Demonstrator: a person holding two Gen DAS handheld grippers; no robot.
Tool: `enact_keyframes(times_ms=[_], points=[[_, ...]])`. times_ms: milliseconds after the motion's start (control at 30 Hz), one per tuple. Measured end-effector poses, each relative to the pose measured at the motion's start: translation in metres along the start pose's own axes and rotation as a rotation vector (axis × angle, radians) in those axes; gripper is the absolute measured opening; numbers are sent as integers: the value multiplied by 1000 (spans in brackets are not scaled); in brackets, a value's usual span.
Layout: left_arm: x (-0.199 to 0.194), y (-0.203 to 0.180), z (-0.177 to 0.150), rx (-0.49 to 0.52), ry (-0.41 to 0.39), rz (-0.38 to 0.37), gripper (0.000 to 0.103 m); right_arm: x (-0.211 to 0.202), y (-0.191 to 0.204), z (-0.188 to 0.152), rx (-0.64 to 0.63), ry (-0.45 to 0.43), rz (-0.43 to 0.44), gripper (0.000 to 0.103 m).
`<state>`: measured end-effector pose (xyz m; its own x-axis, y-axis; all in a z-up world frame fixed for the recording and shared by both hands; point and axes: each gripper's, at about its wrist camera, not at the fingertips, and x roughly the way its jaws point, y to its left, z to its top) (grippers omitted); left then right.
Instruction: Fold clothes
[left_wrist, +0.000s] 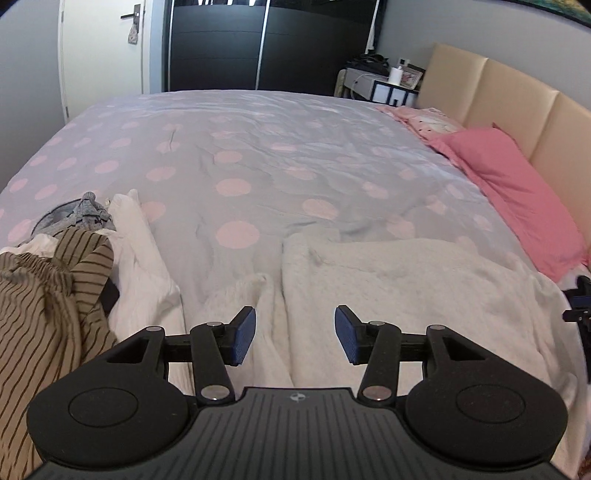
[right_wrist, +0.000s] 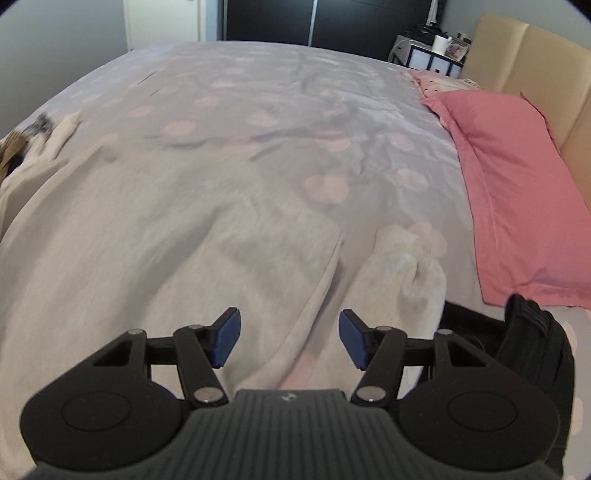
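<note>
Both tongs, left (left_wrist: 294, 334) and right (right_wrist: 289, 338), hang half-open and empty above the bed (left_wrist: 258, 147). White garment (left_wrist: 406, 280) sprawls below, creased toward six o'clock; grabbing that ridge could fold it crooked, dragging the clothes pile (left_wrist: 55, 266) at nine o'clock.

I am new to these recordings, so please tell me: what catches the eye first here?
The wide grey bedcover with pink dots fills both views, with a pink pillow along its right edge. Nearest lies a fluffy white garment, and a brown striped cloth is heaped at the left.
</note>
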<state>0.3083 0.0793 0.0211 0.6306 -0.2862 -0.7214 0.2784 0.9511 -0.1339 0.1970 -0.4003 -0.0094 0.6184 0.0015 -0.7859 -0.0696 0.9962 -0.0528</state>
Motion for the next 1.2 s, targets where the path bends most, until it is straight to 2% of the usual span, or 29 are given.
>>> enact_keyframes(times_ms=[133, 233, 400, 567, 633, 733, 767, 800, 833, 900, 967, 1067, 1133, 1200], points=[[48, 18, 18, -95, 26, 7, 45, 38, -23, 24, 132, -11, 3, 62], [83, 33, 26, -166, 47, 6, 45, 60, -51, 38, 278, -28, 7, 62], [133, 59, 25, -318, 121, -18, 43, 89, -87, 54, 488, -33, 48, 56], [163, 73, 15, -438, 179, -79, 42, 127, -105, 59, 622, 17, 98, 57], [170, 72, 12, -450, 189, -84, 42, 144, -112, 56, 719, 48, 149, 57], [173, 66, 9, -444, 191, -77, 42, 166, -112, 51, 780, 114, 182, 56], [172, 64, 8, -439, 190, -79, 38, 171, -109, 51, 778, 131, 187, 45], [172, 62, 9, -433, 189, -85, 31, 173, -105, 52, 759, 136, 198, 23], [170, 60, 9, -426, 183, -96, 20, 171, -99, 55, 723, 126, 192, 23], [164, 54, 12, -389, 156, -112, 10, 165, -89, 64, 646, 94, 174, 19], [153, 49, 16, -343, 109, -86, 8, 151, -81, 74, 578, 26, 163, 17], [128, 56, 25, -351, 6, -50, 7, 121, -69, 88, 441, -132, 134, 16], [111, 65, 32, -358, -52, -28, 6, 100, -65, 94, 347, -243, 51, 15], [100, 74, 36, -370, -75, -11, 6, 89, -60, 96, 268, -309, -53, 13]])
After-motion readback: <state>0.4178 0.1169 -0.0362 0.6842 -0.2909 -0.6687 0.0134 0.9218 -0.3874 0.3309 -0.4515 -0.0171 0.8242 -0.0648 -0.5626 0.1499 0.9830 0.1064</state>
